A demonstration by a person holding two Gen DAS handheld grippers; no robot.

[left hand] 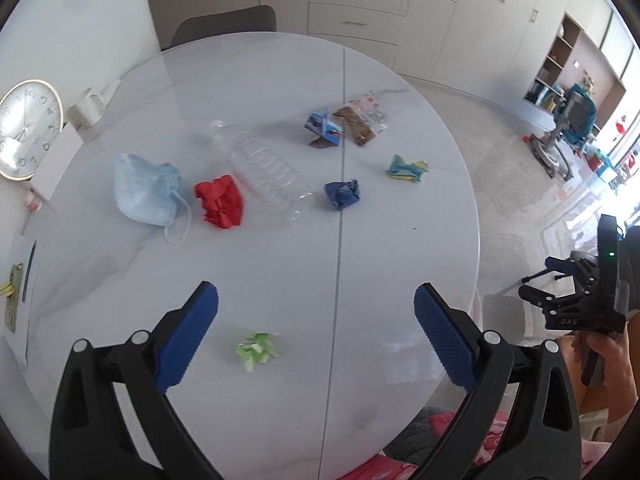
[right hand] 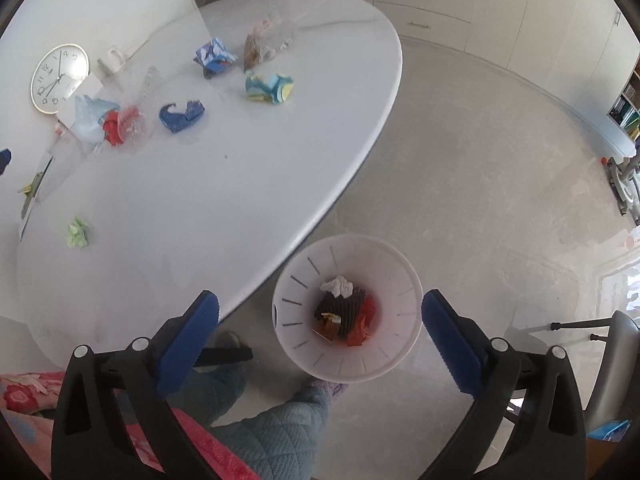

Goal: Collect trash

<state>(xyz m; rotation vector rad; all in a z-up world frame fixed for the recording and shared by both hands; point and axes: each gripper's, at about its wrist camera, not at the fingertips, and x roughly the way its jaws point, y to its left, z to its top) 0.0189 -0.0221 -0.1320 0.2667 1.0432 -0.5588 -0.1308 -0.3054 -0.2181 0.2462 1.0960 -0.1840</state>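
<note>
Left claw (left hand: 316, 338) apart over table (left hand: 280, 264), right claw (right hand: 320, 340) apart above bin (right hand: 404, 280)

White oval table (left hand: 280, 272): mask (left hand: 142, 190), bottle (left hand: 268, 172), red wad (left hand: 220, 206), green wad (left hand: 258, 350), clock (left hand: 28, 128).

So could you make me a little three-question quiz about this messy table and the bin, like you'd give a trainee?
1. True or false: the white plastic bin stands on the round white table.
2. Which crumpled scrap lies nearest the left tongs? A red B green C dark blue
3. Fill in: the right tongs hang open above the ____.

Key: 1 false, it stands on the floor; 2 B, the green paper ball; 3 bin.
</note>
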